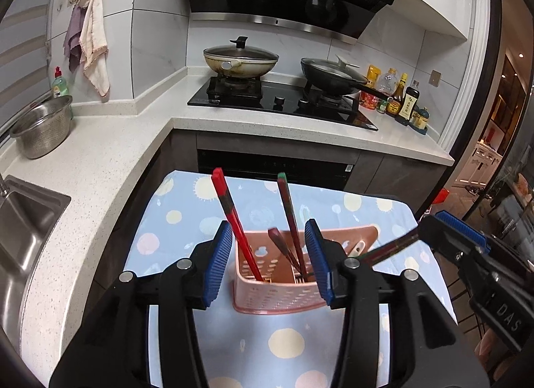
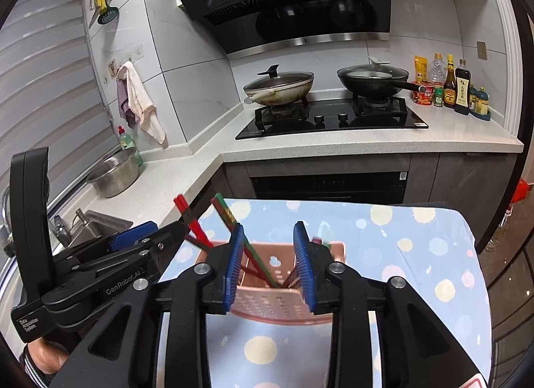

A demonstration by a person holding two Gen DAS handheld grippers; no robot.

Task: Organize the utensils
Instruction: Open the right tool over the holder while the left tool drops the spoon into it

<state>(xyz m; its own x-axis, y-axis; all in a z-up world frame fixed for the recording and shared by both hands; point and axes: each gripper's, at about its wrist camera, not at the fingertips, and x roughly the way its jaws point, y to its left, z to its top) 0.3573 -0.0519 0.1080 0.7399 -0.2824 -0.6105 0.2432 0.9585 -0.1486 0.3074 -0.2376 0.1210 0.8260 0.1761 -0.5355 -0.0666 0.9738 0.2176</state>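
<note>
sink point(image 1: 23, 221): seen at 9 o'clock in the left wrist view, set into the white counter point(image 1: 100, 161).
colander point(image 1: 41, 126): steel, placed on the counter at about 10 o'clock, beyond the sink.
towels point(image 1: 91, 40): hung on the wall at 11 o'clock.
left gripper point(image 1: 268, 257): jaws held apart, nothing clamped; blue pads point(image 1: 220, 261) seen on either side of the basket, contact with its walls cannot be told.
basket point(image 1: 277, 294): pink, perforated, upright on the dotted blue cloth point(image 1: 287, 344) at centre, between the left gripper's pads.
red chopstick point(image 1: 233, 221): stood in the basket, leaned toward 11 o'clock, just beside the left pad.
dark chopsticks point(image 1: 288, 211): stood in the basket, leaned toward 12 o'clock; a shorter dark piece point(image 1: 280, 241) is seen beside them, identity unclear.
stove point(image 1: 283, 104): at 12 o'clock on the counter, two lidded pans carried on it.
right gripper point(image 2: 270, 261): jaws parted in its own view, basket point(image 2: 277, 304) framed below them; in the left wrist view a dark stick point(image 1: 390, 247) is seen running from the basket rim toward its tip at 3 o'clock, but a grip on it cannot be confirmed.
bottles point(image 1: 400, 97): grouped at 1 o'clock, right of the stove.
</note>
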